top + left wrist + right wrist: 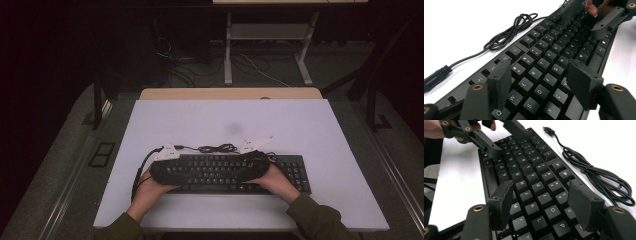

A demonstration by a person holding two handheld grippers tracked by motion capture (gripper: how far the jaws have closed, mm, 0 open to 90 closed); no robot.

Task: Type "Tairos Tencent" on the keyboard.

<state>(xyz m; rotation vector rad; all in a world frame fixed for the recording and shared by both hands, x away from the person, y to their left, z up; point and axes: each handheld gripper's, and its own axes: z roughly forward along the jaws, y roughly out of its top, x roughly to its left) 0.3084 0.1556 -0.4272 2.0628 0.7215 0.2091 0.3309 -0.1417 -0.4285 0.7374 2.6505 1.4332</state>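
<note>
Hands: left hand point(150, 187) and right hand point(275, 181) at the counter's point(200, 120) near edge, each holding a hand-held gripper. Left hand-held gripper point(541, 82): jaws wide apart, empty, above the keyboard's point(295, 172) left keys. Right hand-held gripper point(541, 202): jaws wide apart, empty, above its right keys. Keyboard: black, flat, near the front edge. Cable point(217, 148): coiled just behind it.

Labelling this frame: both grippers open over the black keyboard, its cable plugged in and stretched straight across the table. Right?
Not quite. The cable lies in a bundled coil beside the keyboard, its plug loose on the table, as the right gripper view shows. Both the left gripper and right gripper are open over the keys.
</note>
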